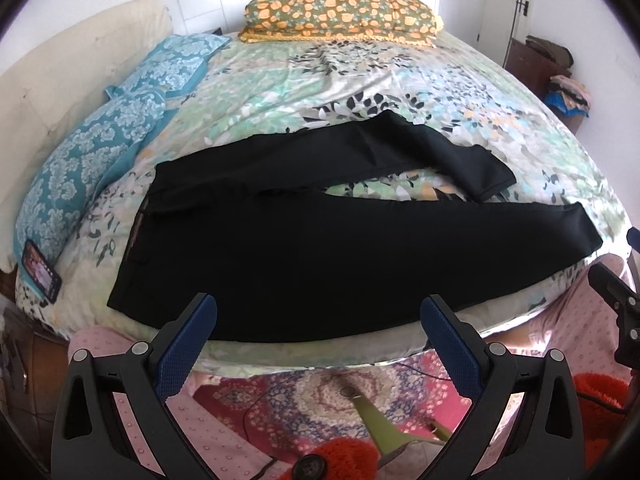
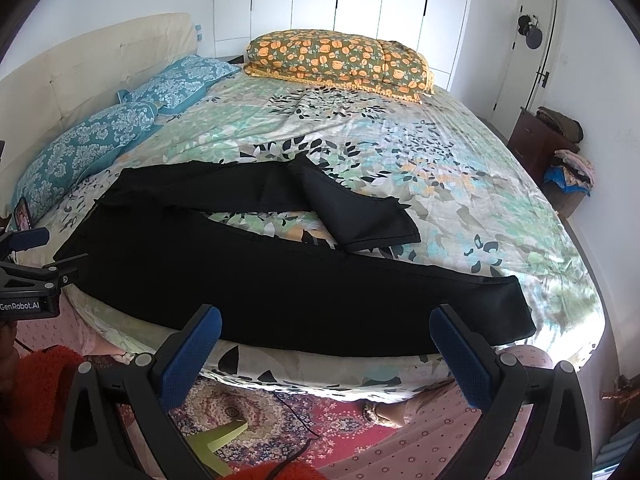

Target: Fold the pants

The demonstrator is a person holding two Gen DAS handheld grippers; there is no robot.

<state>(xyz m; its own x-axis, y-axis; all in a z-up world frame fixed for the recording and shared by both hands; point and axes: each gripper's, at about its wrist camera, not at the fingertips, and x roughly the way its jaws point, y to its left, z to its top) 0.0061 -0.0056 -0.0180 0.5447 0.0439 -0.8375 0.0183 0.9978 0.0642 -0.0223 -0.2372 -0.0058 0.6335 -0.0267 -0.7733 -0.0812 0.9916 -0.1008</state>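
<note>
The left tongs (image 1: 318,320) stand wide apart with nothing between their blue pads (image 1: 186,344), held level just off the near edge of the bed (image 1: 360,72) and aimed across it. The right tongs (image 2: 325,332) are spread the same way, empty, hovering at that same edge and likewise pointing over the mattress; their dark frame also shows at the far right of the left wrist view.

Straight ahead of both tongs lie the black pants (image 1: 320,248), spread flat on the floral bedspread. The waistband sits off to the left of the tongs, and the legs run away to the right. The nearer leg lies along the bed's edge, just beyond the fingertips, not touched by either pair. The farther leg is bent partway, its cuff end angled back toward the near leg.

Farther out, blue patterned pillows (image 1: 96,148) line the left side by the headboard, and an orange-flowered pillow (image 1: 340,12) rests at the far edge.
</note>
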